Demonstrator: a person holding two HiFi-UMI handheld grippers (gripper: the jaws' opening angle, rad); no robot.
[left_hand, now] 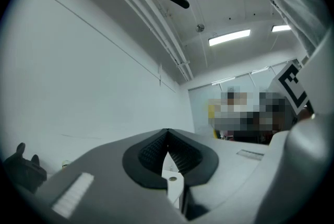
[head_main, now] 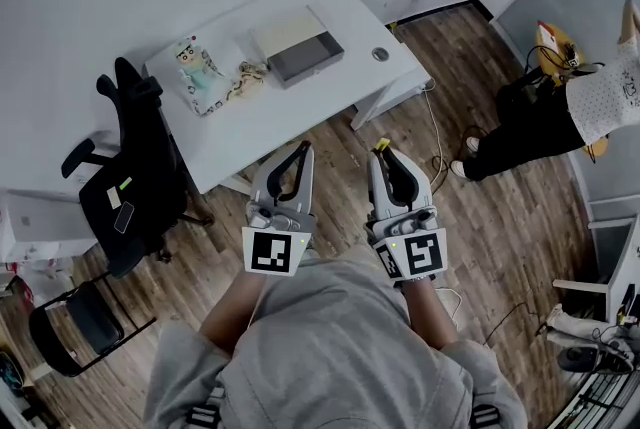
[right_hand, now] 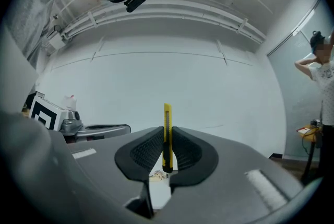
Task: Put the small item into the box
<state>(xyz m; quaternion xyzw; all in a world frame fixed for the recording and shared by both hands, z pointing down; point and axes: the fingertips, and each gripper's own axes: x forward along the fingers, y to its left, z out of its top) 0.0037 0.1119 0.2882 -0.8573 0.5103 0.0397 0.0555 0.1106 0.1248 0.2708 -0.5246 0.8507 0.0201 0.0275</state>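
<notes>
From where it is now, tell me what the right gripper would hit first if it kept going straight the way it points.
Probably the white wall. The right gripper, with the yellow utility knife leading, looks aimed over the white table rather than into it, though its height is hard to judge.

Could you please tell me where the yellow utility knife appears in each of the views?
Head view: the yellow utility knife pokes out at the tips of the right gripper, near centre.
Left gripper view: not in it.
Right gripper view: upright at centre, clamped in the jaws.
Shared landmark: the white desk.
</notes>
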